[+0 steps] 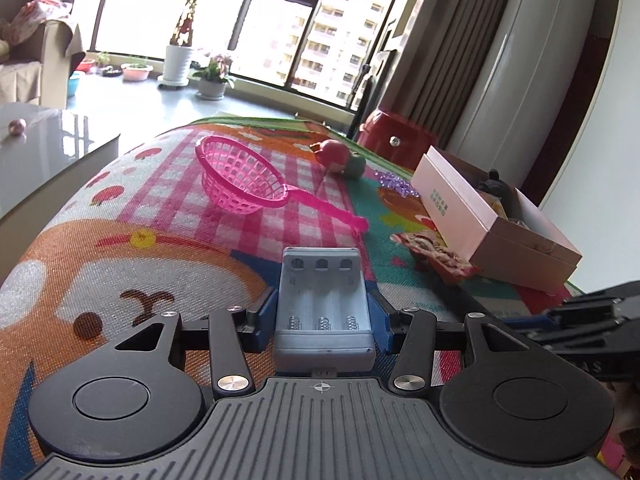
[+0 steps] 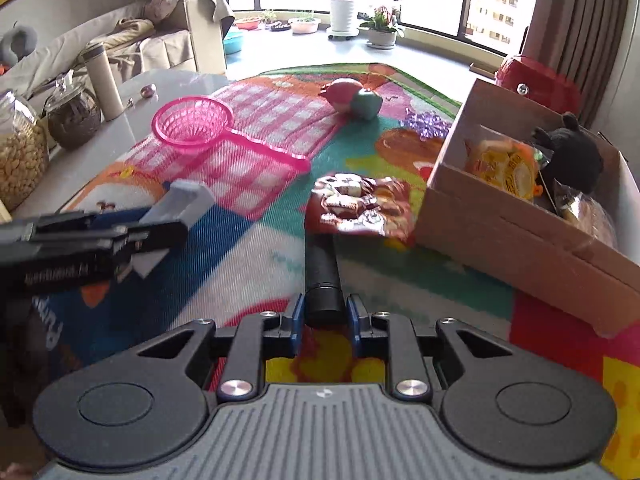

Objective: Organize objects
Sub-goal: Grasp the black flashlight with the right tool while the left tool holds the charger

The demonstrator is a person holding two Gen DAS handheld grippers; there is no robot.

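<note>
My left gripper (image 1: 323, 312) is shut on a grey three-slot battery holder (image 1: 323, 292), which is empty and held over the colourful play mat (image 1: 120, 240). In the right wrist view this gripper (image 2: 160, 220) and the holder (image 2: 186, 200) appear at the left. My right gripper (image 2: 325, 316) is shut on a black cylinder (image 2: 322, 268) whose far end reaches a red snack packet (image 2: 360, 204). A pink strainer (image 1: 240, 176) lies on the mat ahead. An open cardboard box (image 2: 500, 240) with snacks and a black toy inside stands to the right.
A pink and green toy (image 2: 352, 98) and a purple ornament (image 2: 426, 124) lie further back on the mat. A glass table (image 2: 132, 92) with jars (image 2: 20, 152) and a flask borders the mat's left side. A red stool (image 1: 396, 140) stands behind the box.
</note>
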